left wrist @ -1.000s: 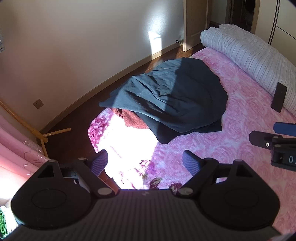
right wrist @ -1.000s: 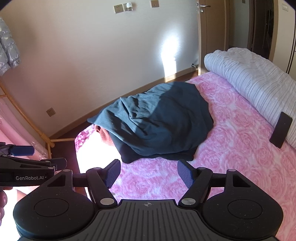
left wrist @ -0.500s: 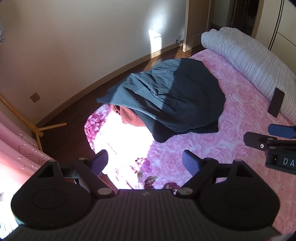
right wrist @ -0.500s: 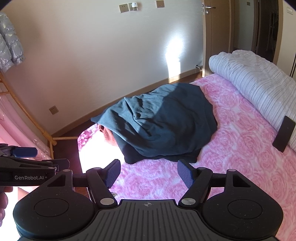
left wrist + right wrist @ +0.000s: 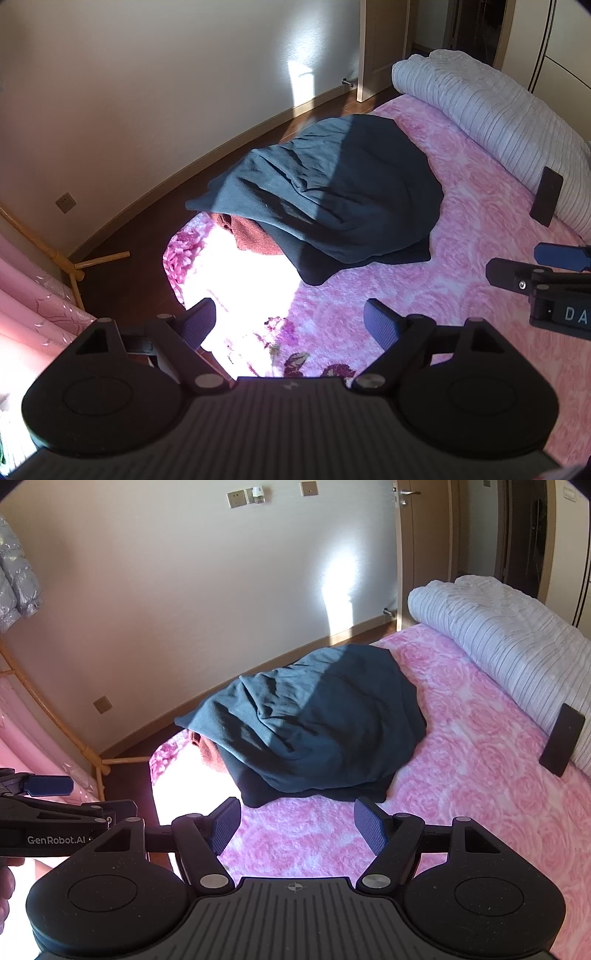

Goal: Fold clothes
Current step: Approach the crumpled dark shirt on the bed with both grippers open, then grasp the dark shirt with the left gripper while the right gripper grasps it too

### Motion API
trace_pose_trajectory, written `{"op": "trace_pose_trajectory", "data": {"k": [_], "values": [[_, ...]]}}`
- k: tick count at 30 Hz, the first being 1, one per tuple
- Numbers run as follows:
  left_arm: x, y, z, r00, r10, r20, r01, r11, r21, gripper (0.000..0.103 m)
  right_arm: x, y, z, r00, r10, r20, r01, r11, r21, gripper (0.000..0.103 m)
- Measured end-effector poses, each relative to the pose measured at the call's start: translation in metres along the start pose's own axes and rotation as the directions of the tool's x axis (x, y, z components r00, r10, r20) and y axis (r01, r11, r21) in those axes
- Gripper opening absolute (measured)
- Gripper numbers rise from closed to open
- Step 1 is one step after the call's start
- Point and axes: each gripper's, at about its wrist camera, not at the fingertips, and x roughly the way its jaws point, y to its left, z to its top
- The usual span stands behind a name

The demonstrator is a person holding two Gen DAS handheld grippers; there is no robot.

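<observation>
A crumpled dark teal garment (image 5: 332, 195) lies in a heap on the pink rose-patterned bed (image 5: 480, 221), also in the right wrist view (image 5: 317, 723). A rust-brown garment (image 5: 251, 238) pokes out from under its left edge, also seen in the right wrist view (image 5: 208, 753). My left gripper (image 5: 291, 326) is open and empty, hovering short of the heap near the bed's corner. My right gripper (image 5: 295, 825) is open and empty, just short of the heap's near edge.
A rolled striped white quilt (image 5: 509, 642) lies along the bed's right side with a black phone (image 5: 561, 744) leaning on it. A sunlit glare patch (image 5: 243, 291) covers the bed's corner. Wooden floor, a wall and a bamboo rack (image 5: 92, 755) stand to the left.
Both grippers have drifted slightly and the views have shifted a little relative to the heap. The clothes have not moved. Both grippers stay open.
</observation>
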Motion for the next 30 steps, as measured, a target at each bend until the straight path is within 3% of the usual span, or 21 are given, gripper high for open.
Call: {"op": "trace_pose_trajectory", "data": {"k": [19, 26, 30], "values": [[-0.002, -0.012, -0.008, 1.0, -0.011, -0.011, 0.012, 1.0, 0.023, 0.084, -0.004, -0.015, -0.012, 1.0, 0.004, -0.007, -0.004, 0.999, 0.032, 0.071], [0.01, -0.007, -0.01, 0.997, -0.064, -0.041, 0.064, 0.998, 0.012, 0.084, 0.003, -0.022, -0.014, 1.0, -0.016, -0.02, 0.017, 0.999, 0.049, 0.071], [0.032, 0.001, -0.004, 0.994, -0.097, -0.044, 0.099, 0.993, 0.062, 0.081, 0.018, -0.021, -0.012, 0.999, -0.037, -0.035, 0.039, 0.998, 0.055, 0.071]]}}
